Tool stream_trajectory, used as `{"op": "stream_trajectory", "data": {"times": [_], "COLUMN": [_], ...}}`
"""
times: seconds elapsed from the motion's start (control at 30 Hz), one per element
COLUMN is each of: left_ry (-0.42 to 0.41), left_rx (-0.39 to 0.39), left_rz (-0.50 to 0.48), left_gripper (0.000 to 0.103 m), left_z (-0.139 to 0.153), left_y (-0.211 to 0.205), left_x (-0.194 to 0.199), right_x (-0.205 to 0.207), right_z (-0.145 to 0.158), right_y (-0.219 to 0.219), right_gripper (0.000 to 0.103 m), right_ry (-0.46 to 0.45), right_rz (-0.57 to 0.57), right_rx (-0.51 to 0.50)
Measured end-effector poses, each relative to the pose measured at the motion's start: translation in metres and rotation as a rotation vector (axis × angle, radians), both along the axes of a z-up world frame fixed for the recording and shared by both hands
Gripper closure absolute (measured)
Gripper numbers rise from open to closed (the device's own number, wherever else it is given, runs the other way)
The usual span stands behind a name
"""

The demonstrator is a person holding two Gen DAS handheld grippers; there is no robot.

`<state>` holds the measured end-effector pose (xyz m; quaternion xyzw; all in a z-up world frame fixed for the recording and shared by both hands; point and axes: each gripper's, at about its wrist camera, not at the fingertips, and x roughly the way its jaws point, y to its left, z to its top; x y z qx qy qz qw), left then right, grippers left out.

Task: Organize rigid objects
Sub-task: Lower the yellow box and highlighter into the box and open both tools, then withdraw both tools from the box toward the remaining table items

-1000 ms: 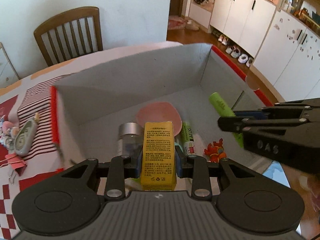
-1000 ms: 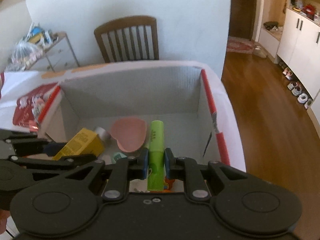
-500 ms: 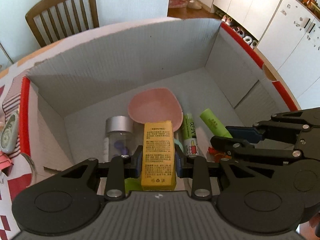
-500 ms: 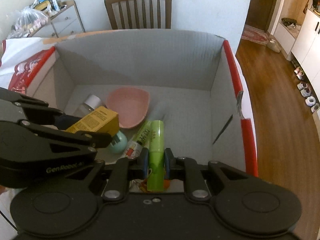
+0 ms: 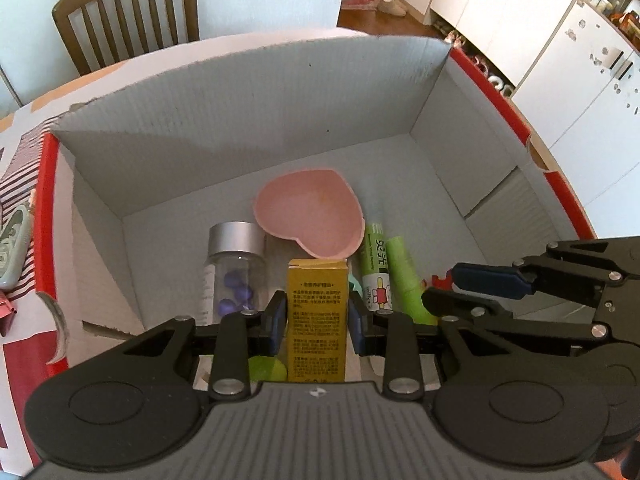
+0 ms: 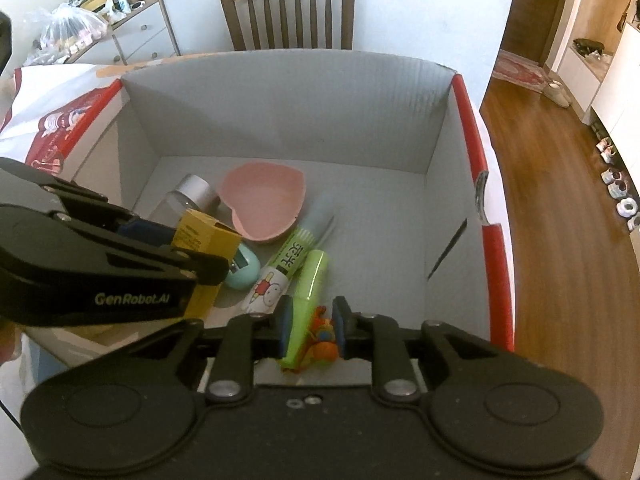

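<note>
At the left, the left claw (image 5: 316,316) is clamped on the yellow carton (image 5: 317,320), holding it lengthwise just above the floor of the cardboard box (image 5: 248,92). My worry here is the crowding below: the clear bottle (image 5: 236,268) with the silver cap lies just beside the carton on one side and the pink heart dish (image 5: 310,216) sits right ahead. If the carton is let go from a tilt, it could land on the dish rim or knock the bottle into a roll.

Moving right, the glue stick (image 6: 284,268) and a small teal item (image 6: 242,266) lie in the middle. The right claw (image 6: 310,328) stands with its jaws apart around the green tube (image 6: 308,300), which seems to rest loose on the box floor beside an orange toy (image 6: 324,336). On pulling out, a finger could snag the tube or toy and drag it along. The two claws are also near each other and could collide.

The box sits on a tabletop (image 5: 24,340) with a red-patterned cloth. Behind stands a wooden chair (image 6: 288,12) against a white wall; to the right are wood flooring (image 6: 560,200) and white cabinets (image 5: 560,32).
</note>
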<state>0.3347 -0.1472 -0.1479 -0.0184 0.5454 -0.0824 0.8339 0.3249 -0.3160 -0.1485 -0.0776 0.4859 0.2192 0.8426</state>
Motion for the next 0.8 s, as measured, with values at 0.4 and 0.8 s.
{"op": "stream_trajectory", "data": {"times": [0.4, 0.8], "left_ry": [-0.073, -0.166], "left_rx": [-0.050, -0.100], "left_rz": [0.027, 0.050], "left_gripper": [0.072, 0.072], "left_z": [0.036, 0.074], "left_y": [0.012, 0.027], "left_x": [-0.030, -0.065], "right_x": [-0.019, -0.043], "right_z": [0.025, 0.054], "right_y": [-0.010, -0.010], "right_gripper": [0.077, 0.069], "right_ry": [-0.054, -0.110], "right_rz": [0.005, 0.000], "right_rx": [0.044, 0.105]}}
